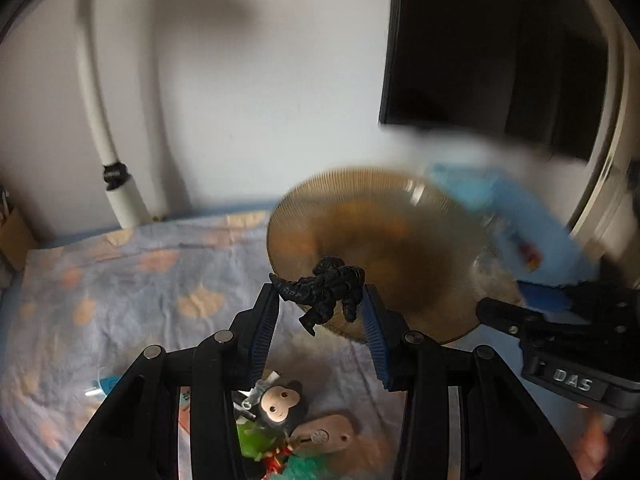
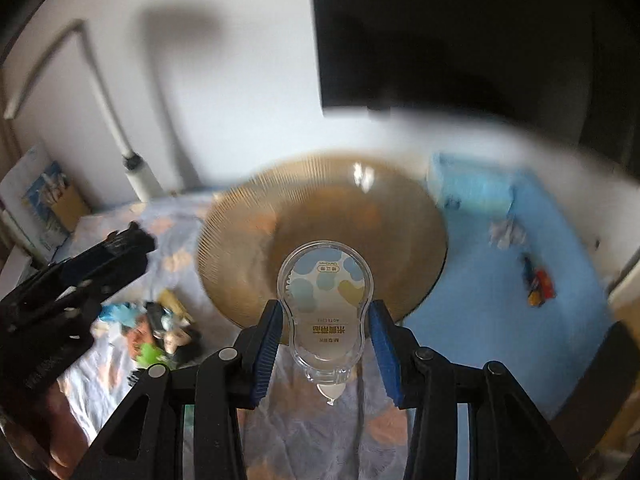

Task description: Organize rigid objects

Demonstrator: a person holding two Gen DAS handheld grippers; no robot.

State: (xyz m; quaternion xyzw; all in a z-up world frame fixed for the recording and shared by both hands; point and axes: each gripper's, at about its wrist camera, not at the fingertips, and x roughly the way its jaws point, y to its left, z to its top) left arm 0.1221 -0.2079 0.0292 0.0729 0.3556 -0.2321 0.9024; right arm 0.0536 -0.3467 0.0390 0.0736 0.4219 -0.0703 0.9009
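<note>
Black knobbly dinosaur figure [image 1: 324, 292] hangs pinched in the left gripper [image 1: 320, 308]; looks light, stiff, spiky, so the torso seems the safest hold. Right gripper [image 2: 325, 320] is clamped on a clear, slick-looking correction tape case [image 2: 326, 304]. Both hover near the ribbed amber glass plate [image 2: 240, 216] on the floral sheet [image 1: 120, 280].
</note>
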